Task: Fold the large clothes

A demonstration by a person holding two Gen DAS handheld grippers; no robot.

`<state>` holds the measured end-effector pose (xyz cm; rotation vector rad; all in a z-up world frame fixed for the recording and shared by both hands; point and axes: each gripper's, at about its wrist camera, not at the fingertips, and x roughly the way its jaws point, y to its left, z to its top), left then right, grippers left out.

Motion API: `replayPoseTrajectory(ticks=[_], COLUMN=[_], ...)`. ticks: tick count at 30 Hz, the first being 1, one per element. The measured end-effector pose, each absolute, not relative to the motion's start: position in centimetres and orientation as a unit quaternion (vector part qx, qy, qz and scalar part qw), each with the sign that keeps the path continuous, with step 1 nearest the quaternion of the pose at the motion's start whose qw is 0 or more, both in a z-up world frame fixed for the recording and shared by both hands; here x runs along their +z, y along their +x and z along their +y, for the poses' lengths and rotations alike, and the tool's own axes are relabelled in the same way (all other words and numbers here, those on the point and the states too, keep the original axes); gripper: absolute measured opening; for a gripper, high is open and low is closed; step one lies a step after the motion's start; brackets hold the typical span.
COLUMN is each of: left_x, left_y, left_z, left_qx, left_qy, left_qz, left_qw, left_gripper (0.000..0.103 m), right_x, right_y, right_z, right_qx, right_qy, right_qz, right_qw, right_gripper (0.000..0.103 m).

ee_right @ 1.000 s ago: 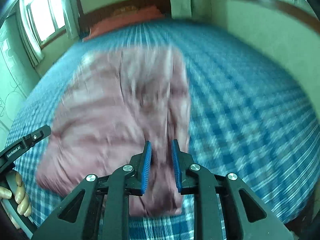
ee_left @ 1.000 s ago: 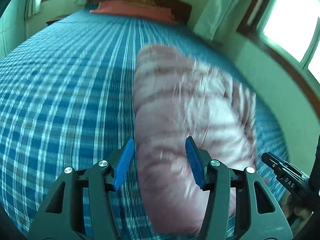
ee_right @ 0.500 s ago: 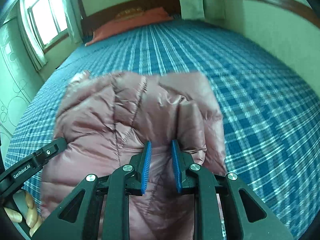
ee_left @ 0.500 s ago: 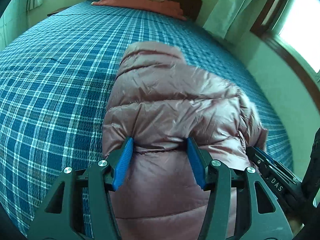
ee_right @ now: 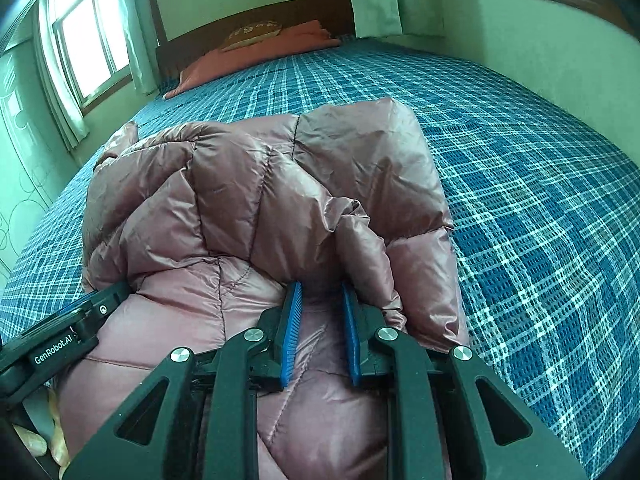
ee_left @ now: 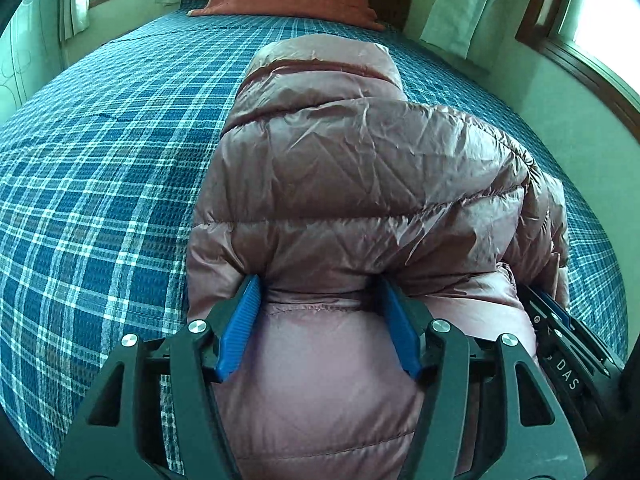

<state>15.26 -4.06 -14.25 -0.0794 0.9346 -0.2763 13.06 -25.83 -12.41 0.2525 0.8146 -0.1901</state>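
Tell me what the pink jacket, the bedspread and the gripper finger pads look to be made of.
Jacket: thin, shiny synthetic shell, likely nylon, over puffy fill; it shows sheen, fine crinkles and quilted seams.
Bedspread: matte woven cloth, perhaps cotton; blue plaid with an open, textured weave.
Finger pads: blue ribbed rubber or plastic, which one unclear.

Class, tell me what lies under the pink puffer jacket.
The puffer jacket rests on the blue plaid bedspread, which shows all around it. Whatever lies directly beneath the jacket is covered.
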Motion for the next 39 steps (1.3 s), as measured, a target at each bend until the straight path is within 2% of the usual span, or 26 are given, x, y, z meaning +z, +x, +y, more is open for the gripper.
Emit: replayPoseTrajectory(ticks=[3,6,7,8,10,11,20,26,29,33,35,36,38,39], left_x=[-13.7,-12.6,-11.9,-11.3,-10.6,-10.5,-15.5,-16.8,-17.3,-17.1,-16.7,-16.7,-16.6,-16.5], left_y=[15.5,15.5,15.3,15.1,14.8,14.7,13.4,13.3,13.3,13.5,13.3,13.3,13.1,13.1], left_z=[-3.9,-2.8,-1.9,-1.0,0.9,1.6,6.9,6.8,6.5,5.4,4.4,4.2,4.0,4.1], left_qx=[-0.136,-0.150,-0.152,-0.153,-0.146,-0.141,-0.102,-0.128,-0.132,-0.150,-0.154,-0.156,-0.163,-0.168], left_qy=[-0.042,-0.059,-0.078,-0.100,-0.140,-0.155,-0.362,-0.411,-0.429,-0.426,-0.399,-0.391,-0.389,-0.390], left_qz=[0.457,0.469,0.470,0.468,0.467,0.467,0.516,0.510,0.506,0.501,0.503,0.502,0.501,0.499], left_qw=[0.878,0.868,0.866,0.865,0.861,0.859,0.770,0.745,0.737,0.739,0.751,0.755,0.756,0.756], left_gripper=[0.060,0.065,0.066,0.070,0.075,0.076,0.078,0.085,0.089,0.088,0.081,0.078,0.065,0.062], right_x=[-11.6,-9.8,-9.0,-8.3,-7.1,-6.6,-10.1,-13.8,-14.8,-14.5,-14.8,-14.8,-14.9,-14.7], right_y=[13.0,12.1,11.5,10.9,9.6,9.1,7.5,8.0,8.0,8.0,8.5,8.7,9.1,9.2], right_z=[-25.8,-26.1,-26.4,-26.6,-27.2,-27.6,-32.1,-33.8,-34.0,-32.7,-31.5,-30.9,-30.3,-30.0], right_qx=[-0.089,-0.079,-0.076,-0.077,-0.082,-0.083,-0.077,-0.032,-0.019,-0.002,0.029,0.024,0.040,0.042], right_qy=[0.118,0.133,0.145,0.154,0.166,0.172,0.313,0.423,0.452,0.439,0.444,0.429,0.436,0.440], right_qz=[0.399,0.401,0.392,0.381,0.361,0.356,0.372,0.370,0.352,0.339,0.344,0.348,0.349,0.345], right_qw=[0.905,0.903,0.905,0.908,0.914,0.915,0.870,0.826,0.819,0.832,0.827,0.833,0.829,0.828], right_gripper=[0.022,0.024,0.030,0.044,0.064,0.066,0.068,0.072,0.080,0.080,0.078,0.071,0.052,0.049])
